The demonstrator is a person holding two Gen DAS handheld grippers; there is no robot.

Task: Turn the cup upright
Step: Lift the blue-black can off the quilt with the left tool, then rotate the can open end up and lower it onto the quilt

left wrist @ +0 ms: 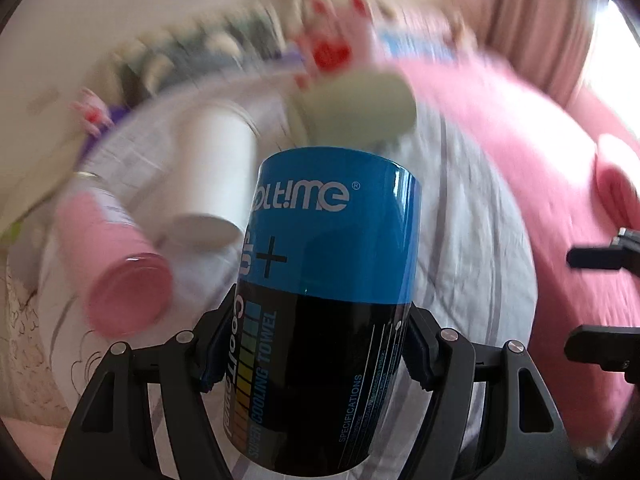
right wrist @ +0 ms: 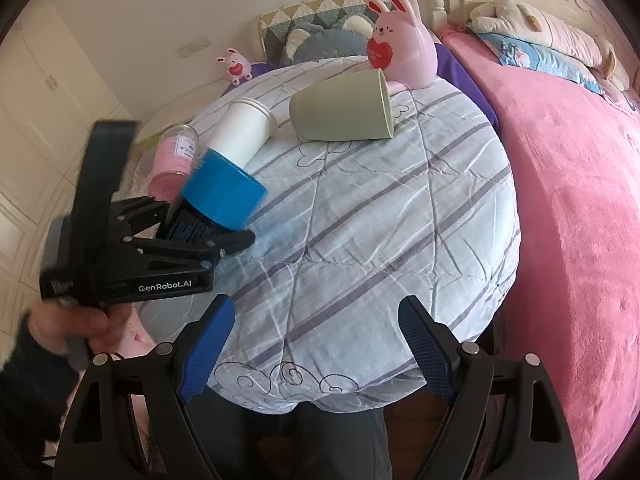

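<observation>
The left gripper has its jaws clamped on the blue canister, lifted mid-turn above the quilted table, not yet stood upright, while the right gripper waits wide open, empty

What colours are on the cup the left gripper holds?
Blue upper half, black lower half, seen best in the left wrist view: cup, left gripper.

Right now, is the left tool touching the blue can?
Touching. In the left wrist view both pads press the blue can on either side, with the left tool shut on it; the right wrist view shows it lifted off the quilt.
</observation>
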